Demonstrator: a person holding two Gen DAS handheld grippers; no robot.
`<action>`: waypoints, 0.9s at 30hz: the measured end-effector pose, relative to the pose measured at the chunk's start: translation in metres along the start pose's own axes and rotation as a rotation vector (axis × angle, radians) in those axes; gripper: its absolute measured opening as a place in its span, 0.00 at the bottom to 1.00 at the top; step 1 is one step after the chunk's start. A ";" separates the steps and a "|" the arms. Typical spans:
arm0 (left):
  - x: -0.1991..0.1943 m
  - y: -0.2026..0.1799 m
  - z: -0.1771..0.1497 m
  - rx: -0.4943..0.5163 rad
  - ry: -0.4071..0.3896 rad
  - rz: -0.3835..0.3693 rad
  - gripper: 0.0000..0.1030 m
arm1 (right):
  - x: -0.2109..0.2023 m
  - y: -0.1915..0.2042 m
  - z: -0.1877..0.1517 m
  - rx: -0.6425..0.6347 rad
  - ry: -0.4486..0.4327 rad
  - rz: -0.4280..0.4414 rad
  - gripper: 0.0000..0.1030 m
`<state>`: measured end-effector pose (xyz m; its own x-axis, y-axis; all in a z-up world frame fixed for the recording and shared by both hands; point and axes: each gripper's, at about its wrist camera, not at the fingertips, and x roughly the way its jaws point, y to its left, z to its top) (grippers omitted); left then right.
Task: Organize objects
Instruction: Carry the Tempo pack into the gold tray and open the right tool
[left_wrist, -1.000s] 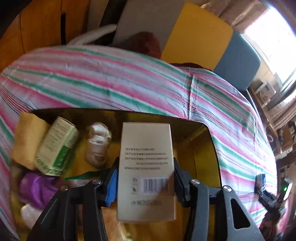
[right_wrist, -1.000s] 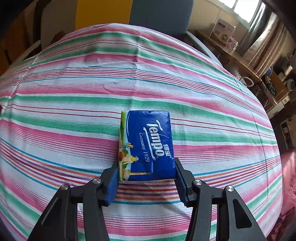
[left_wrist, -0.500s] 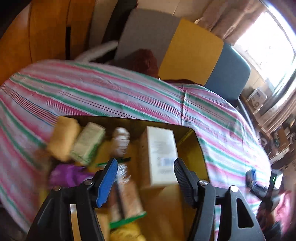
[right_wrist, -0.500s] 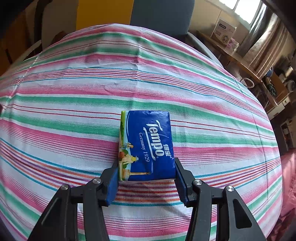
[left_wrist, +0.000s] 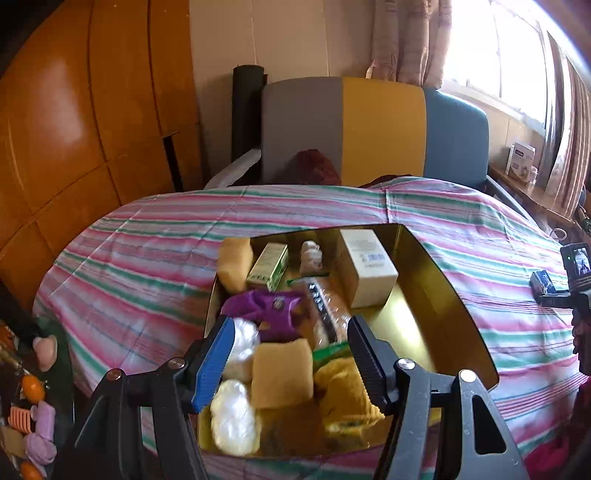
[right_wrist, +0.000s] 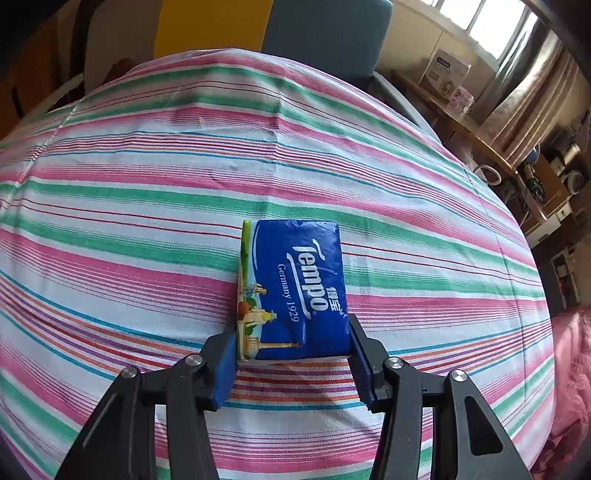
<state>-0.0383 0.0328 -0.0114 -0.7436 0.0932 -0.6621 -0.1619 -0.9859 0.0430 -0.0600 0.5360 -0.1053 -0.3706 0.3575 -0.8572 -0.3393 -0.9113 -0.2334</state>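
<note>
Left gripper (left_wrist: 288, 354) hangs over the gold box (left_wrist: 443, 295) with its fingers spread and nothing between them; its jaws have just been opening, and the white carton (left_wrist: 365, 271) stands upright at the far end of the box, likely so it takes little room beside the sponges, the purple cloth and the wrapped items. Right gripper (right_wrist: 291, 354) pinches the near end of the tissue pack (right_wrist: 295, 288), which lies flat on the striped worktop (right_wrist: 147, 221), apparently the next thing to pack: blue, glossy, soft-sided, with white lettering.
</note>
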 end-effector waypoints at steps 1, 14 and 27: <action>0.000 0.000 -0.002 0.000 0.000 0.002 0.62 | 0.000 0.002 0.000 -0.002 0.003 -0.010 0.51; 0.005 0.018 -0.019 -0.049 0.038 -0.008 0.62 | -0.107 0.081 0.007 -0.082 -0.137 0.218 0.51; 0.005 0.063 -0.025 -0.145 0.031 0.062 0.66 | -0.192 0.290 -0.015 -0.349 -0.159 0.524 0.51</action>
<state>-0.0359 -0.0326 -0.0302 -0.7283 0.0289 -0.6847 -0.0191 -0.9996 -0.0219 -0.0743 0.2000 -0.0155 -0.5431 -0.1508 -0.8260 0.2123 -0.9764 0.0387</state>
